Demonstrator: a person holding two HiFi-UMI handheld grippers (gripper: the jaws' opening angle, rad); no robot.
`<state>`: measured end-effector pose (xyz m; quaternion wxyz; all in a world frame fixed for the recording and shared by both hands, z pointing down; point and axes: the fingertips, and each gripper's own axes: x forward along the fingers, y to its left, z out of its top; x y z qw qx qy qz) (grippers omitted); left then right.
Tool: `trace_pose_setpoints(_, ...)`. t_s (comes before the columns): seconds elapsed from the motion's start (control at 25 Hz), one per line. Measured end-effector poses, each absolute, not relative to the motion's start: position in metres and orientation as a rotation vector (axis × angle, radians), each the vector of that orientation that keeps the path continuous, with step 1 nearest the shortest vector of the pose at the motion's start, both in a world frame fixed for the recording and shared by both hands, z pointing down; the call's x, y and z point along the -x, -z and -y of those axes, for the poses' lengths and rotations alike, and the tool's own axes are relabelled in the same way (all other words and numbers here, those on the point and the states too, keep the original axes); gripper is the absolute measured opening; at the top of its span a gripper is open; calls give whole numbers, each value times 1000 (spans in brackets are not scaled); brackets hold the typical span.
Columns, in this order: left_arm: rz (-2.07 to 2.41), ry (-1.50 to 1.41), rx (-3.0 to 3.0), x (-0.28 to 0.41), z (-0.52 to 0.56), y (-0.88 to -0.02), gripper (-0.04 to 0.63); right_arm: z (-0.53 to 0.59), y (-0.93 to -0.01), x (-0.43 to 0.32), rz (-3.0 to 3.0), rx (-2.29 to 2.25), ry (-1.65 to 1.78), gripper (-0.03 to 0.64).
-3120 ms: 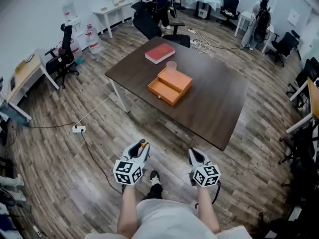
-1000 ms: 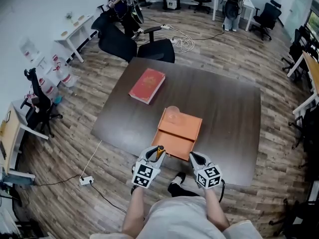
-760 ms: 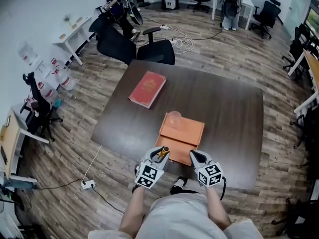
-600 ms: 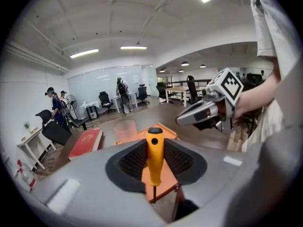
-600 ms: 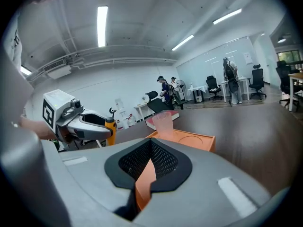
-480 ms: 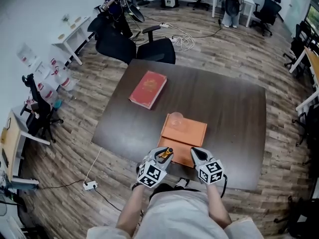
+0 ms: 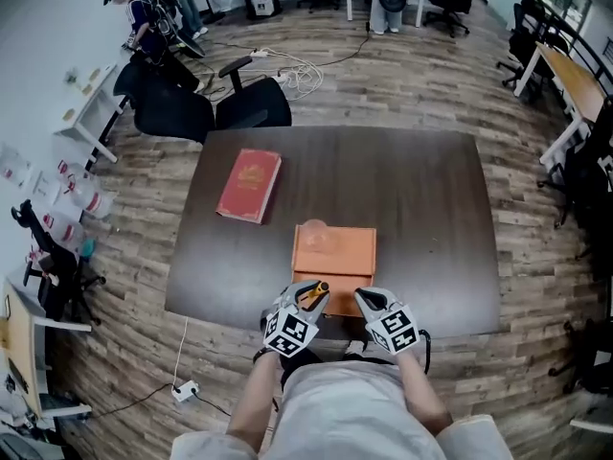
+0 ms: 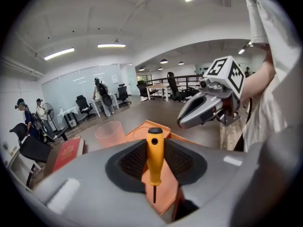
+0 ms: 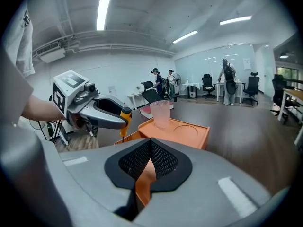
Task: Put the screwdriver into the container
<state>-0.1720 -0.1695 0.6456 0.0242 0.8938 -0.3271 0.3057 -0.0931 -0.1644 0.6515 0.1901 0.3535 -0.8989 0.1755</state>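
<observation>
Left gripper (image 7: 308, 295) is clamped on the screwdriver (image 8: 154, 157) by its orange handle, shaft down, at the near edge of the orange container (image 7: 335, 254). Right gripper (image 7: 368, 302) hovers alongside, jaws together, empty.

Orange screwdriver (image 8: 154, 156), orange container (image 7: 347, 257) (pink cup (image 7: 314, 238)), red book (image 7: 248, 185).

Near wall hidden
From the head view, left gripper (image 7: 306, 293) and right gripper (image 7: 367, 300) cover the orange container's (image 7: 345, 255) near wall; only the screwdriver's (image 7: 317, 291) handle shows.
</observation>
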Motion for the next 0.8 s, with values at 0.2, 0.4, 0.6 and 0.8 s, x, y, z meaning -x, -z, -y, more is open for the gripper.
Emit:
trace_pose_setpoints(0.2,836,-1025,-2826,175,174,-656,167,167,-653,89,2458,-1156,-542,2)
trace_pose_setpoints(0.4,697,-1065,-2850,173,183,-670,166,161,-659,81,2392,-1295,-599,2)
trace_pose_setpoints(0.6,511,-1128,-2904,170,185,-681,167,157,-660,75,2327,-1445,-636,2)
trace_pose_setpoints(0.8,348,-1195,-2915,167,186,-693,166,147,-664,69,2250,-1576,-673,2)
